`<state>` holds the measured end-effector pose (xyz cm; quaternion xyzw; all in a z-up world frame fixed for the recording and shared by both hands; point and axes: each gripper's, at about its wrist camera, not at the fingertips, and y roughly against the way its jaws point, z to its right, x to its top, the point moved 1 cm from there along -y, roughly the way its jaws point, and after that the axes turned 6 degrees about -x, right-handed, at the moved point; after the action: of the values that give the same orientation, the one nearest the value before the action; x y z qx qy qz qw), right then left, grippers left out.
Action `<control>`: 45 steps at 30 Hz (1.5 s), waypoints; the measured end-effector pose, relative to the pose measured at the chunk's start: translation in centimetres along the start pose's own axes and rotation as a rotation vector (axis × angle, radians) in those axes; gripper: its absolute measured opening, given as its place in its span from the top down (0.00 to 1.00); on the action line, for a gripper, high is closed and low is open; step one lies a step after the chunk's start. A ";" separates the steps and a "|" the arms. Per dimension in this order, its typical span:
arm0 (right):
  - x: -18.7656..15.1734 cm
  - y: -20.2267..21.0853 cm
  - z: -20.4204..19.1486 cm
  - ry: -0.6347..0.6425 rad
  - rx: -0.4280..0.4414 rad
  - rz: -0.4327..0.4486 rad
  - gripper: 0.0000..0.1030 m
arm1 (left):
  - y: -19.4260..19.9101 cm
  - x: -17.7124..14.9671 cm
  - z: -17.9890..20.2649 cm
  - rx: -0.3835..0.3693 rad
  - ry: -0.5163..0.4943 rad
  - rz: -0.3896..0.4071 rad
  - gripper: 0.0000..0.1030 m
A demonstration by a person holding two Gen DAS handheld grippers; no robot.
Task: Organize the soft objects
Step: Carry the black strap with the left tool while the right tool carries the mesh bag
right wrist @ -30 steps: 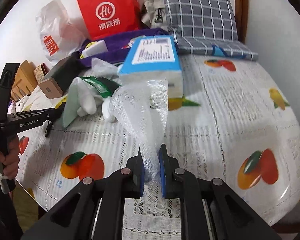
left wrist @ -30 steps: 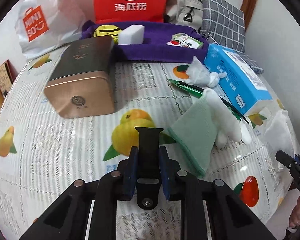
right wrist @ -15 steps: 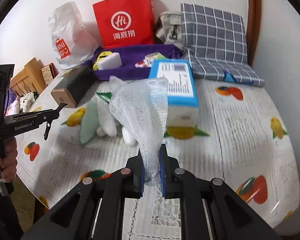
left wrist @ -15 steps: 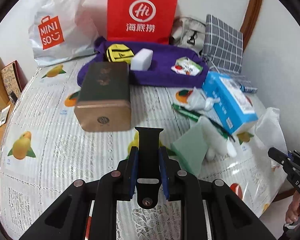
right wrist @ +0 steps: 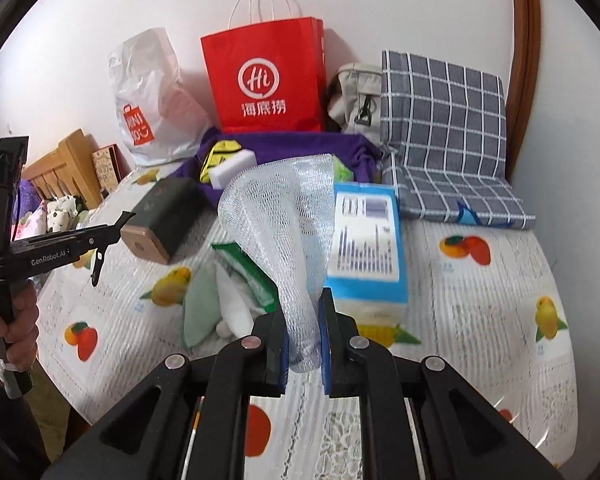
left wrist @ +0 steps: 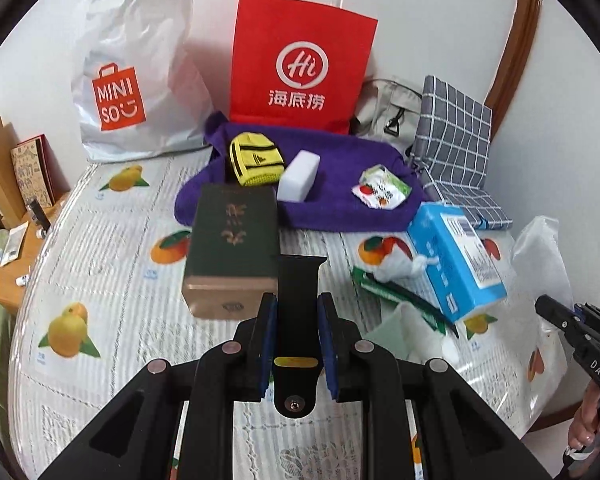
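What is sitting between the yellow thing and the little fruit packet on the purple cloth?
A white sponge block lies between the yellow knit item and fruit packet on the purple cloth, in the left wrist view.

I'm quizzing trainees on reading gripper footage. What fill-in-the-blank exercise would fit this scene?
1. The right gripper is shut on a piece of white ____.
2. The left gripper is shut on a ____ strap.
3. The white sponge rests on a ____ cloth.
4. The paper bag standing at the wall is ____.

Missing words: mesh; black; purple; red
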<state>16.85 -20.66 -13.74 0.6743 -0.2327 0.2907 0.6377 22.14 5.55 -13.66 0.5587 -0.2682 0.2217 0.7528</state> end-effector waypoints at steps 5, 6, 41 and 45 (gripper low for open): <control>2.0 -0.1 0.3 -0.010 0.006 0.018 0.88 | -0.1 1.7 -0.4 0.013 0.001 0.013 0.81; 2.3 -0.2 0.3 -0.012 0.005 0.020 0.88 | -0.2 2.1 -0.5 0.017 0.003 0.015 0.81; 16.1 -7.8 0.4 -0.049 0.070 0.049 0.88 | -4.8 14.2 -3.9 0.030 0.082 0.048 0.81; 17.5 -9.0 0.3 -0.063 0.098 0.047 0.88 | -6.2 15.3 -3.8 0.027 0.089 0.040 0.81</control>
<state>35.64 -19.24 -8.20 0.7078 -0.2541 0.2951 0.5893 38.24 7.98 -9.02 0.5528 -0.2427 0.2650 0.7519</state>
